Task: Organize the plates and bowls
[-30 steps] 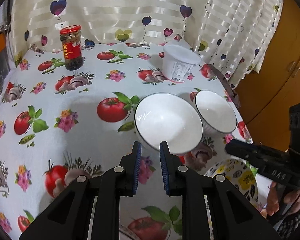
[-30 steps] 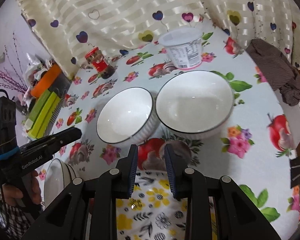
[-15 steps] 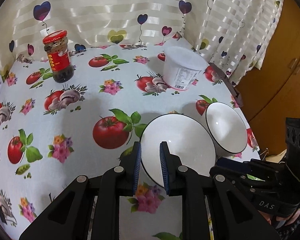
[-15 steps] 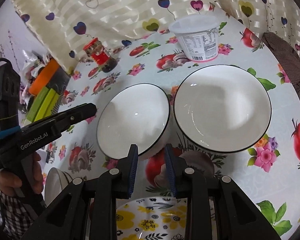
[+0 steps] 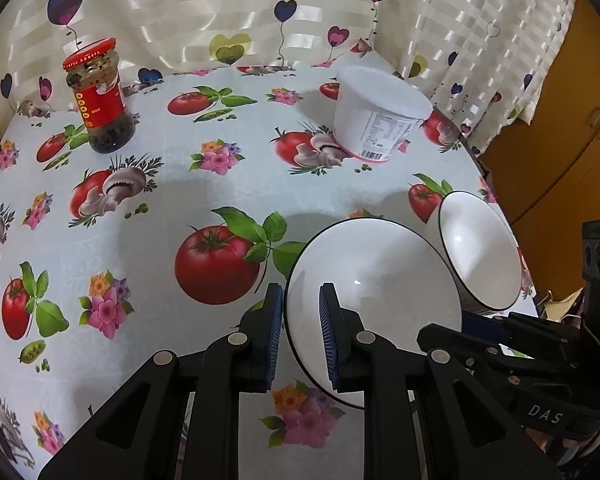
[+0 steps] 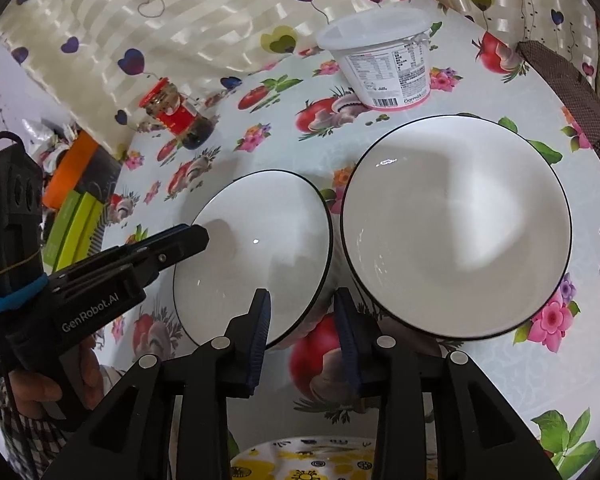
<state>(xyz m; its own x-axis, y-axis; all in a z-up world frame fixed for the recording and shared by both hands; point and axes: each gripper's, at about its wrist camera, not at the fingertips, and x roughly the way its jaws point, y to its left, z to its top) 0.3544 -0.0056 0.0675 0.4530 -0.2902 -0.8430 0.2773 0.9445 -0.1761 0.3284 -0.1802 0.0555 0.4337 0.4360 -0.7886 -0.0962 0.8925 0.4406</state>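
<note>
Left hand-held gripper (image 5: pixel 300 332), narrowly parted, straddles the white black-rimmed ceramic bowl's (image 5: pixel 380 280) rim; right hand-held gripper (image 6: pixel 302 332) is opening, empty, before it.

I see two white, black-rimmed bowls — smaller bowl (image 6: pixel 256 252), larger bowl (image 6: pixel 456 224) — upright, side by side (almost touching) near the table's right edge.

"GenRobot.AI" on left gripper (image 6: pixel 188 240); "DAS" on right gripper (image 5: pixel 440 330)
</note>
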